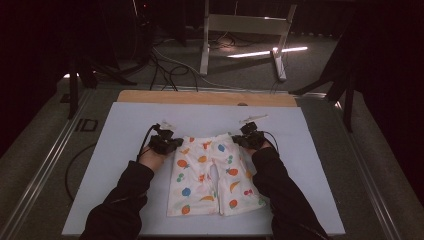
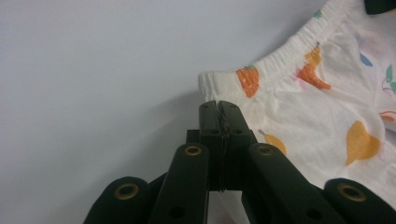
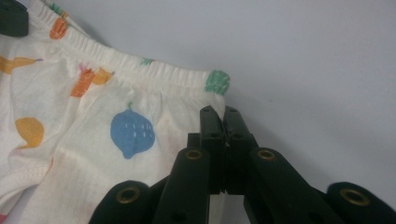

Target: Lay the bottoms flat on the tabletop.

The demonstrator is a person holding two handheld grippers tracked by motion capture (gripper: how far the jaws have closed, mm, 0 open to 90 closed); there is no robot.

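Note:
A pair of white children's shorts [image 1: 207,175] with a fruit print lies flat on the white board [image 1: 120,130], waistband at the far end. My left gripper [image 1: 176,143] is at the waistband's left corner. In the left gripper view my jaws [image 2: 219,106] are pressed together at the edge of the shorts [image 2: 317,107], just under the elastic corner. My right gripper [image 1: 238,140] is at the right corner. In the right gripper view its jaws [image 3: 218,112] are pressed together on the shorts [image 3: 116,121] below a green patch.
The board rests on a wooden table top [image 1: 200,97] whose strip shows at the far side. Beyond it the dark floor holds cables [image 1: 165,70] and a white metal frame [image 1: 245,30]. Bare board lies left and right of the shorts.

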